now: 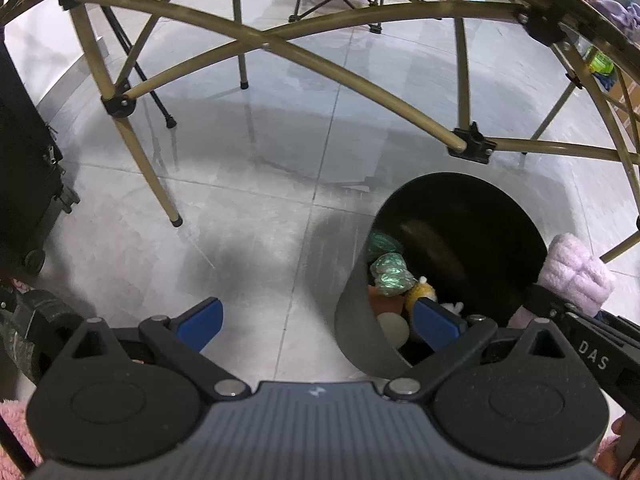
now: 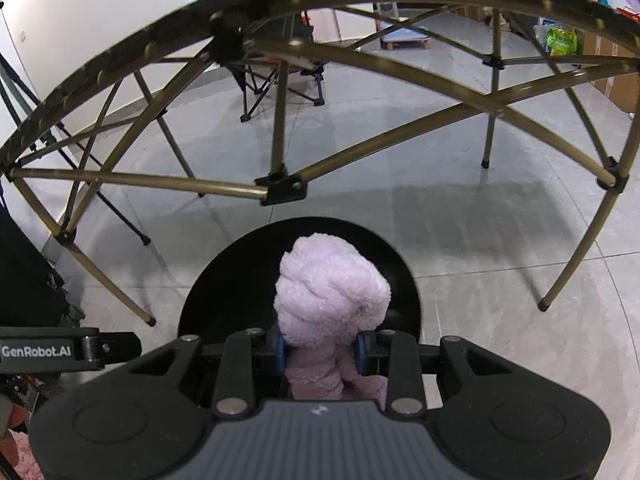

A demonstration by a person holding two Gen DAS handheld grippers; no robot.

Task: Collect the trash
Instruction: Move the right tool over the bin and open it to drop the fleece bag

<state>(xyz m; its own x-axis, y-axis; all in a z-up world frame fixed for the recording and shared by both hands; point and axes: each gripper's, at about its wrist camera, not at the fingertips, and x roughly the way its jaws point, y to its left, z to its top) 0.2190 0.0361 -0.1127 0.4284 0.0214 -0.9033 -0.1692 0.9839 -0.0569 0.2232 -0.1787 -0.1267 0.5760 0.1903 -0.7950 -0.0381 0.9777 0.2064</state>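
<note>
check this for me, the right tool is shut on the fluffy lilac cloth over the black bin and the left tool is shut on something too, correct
Not quite: the left tool is open and holds nothing, as the left wrist view shows. The rest stands: the right tool is shut on the fluffy lilac cloth over the black bin.

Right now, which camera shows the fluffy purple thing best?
The right wrist view: the fluffy purple thing fills the middle, squeezed in the right claw above the black bin. The left wrist view shows only a small part at its right edge.
</note>
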